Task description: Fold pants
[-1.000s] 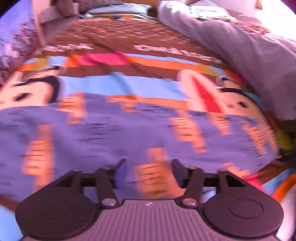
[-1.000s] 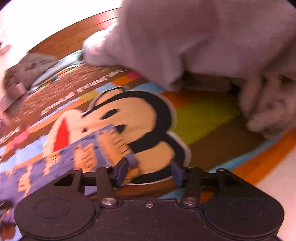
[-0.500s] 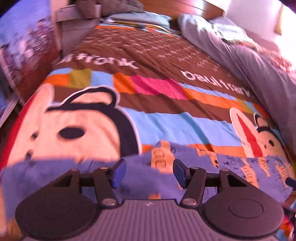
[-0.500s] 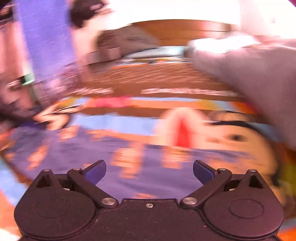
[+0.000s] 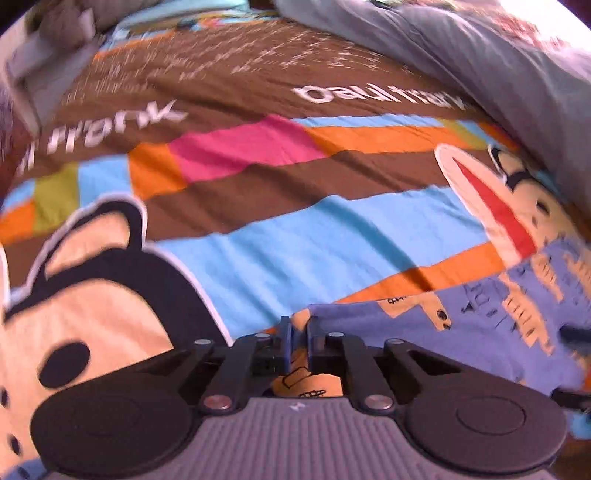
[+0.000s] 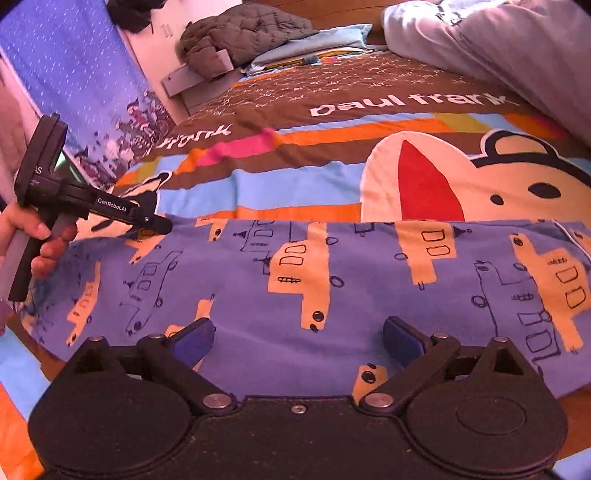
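In the left wrist view, the left gripper is seen closing, its blue pads drawn almost together and pinching a corner of the pants. The pants, blue-violet cloth printed with orange vehicles, are spread on the bedspread, and their pinched corner lies just beside the large cartoon monkey face printed on that bedspread. The rest of the pants runs off to the picture's right, away from that face. A grey blanket is heaped along the far right edge of the bedspread.

In the right wrist view, the right gripper is held with its jaws spread wide and nothing between them, low over the near edge of the pants. The pants are laid flat in a long band across the bedspread, near its front edge. At the band's far left corner the left gripper is seen from the side, its tip on the cloth, carried by a hand. A grey blanket lies on the bedspread's far right side, and a dark quilted garment is piled beyond its head end.
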The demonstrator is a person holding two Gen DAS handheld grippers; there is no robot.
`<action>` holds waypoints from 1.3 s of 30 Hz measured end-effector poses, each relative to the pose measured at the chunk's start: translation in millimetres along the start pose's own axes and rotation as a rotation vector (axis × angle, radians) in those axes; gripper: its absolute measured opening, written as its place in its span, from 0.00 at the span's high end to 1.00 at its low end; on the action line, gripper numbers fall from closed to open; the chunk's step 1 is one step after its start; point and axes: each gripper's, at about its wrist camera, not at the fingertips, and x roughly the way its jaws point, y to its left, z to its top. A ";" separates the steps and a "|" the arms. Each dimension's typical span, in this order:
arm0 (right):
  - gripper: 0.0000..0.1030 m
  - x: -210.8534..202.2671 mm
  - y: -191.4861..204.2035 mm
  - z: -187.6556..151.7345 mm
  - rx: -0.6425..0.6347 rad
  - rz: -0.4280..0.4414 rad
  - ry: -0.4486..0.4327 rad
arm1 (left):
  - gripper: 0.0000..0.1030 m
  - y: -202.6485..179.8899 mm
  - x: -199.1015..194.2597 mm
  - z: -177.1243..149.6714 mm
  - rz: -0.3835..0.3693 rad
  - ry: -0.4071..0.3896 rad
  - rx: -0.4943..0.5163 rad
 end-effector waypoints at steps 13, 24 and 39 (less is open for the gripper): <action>0.05 -8.1 -1.6 -3.1 0.014 -0.030 -0.005 | 0.82 -42.8 10.2 -16.4 0.301 -0.163 0.078; 0.11 -49.4 -125.9 9.3 0.321 -0.179 -0.112 | 0.43 -23.9 -64.4 -110.3 0.212 -0.115 -0.087; 0.04 -112.4 -165.2 -48.5 0.470 -0.276 -0.224 | 0.22 -136.3 -42.4 -45.2 0.037 0.059 0.081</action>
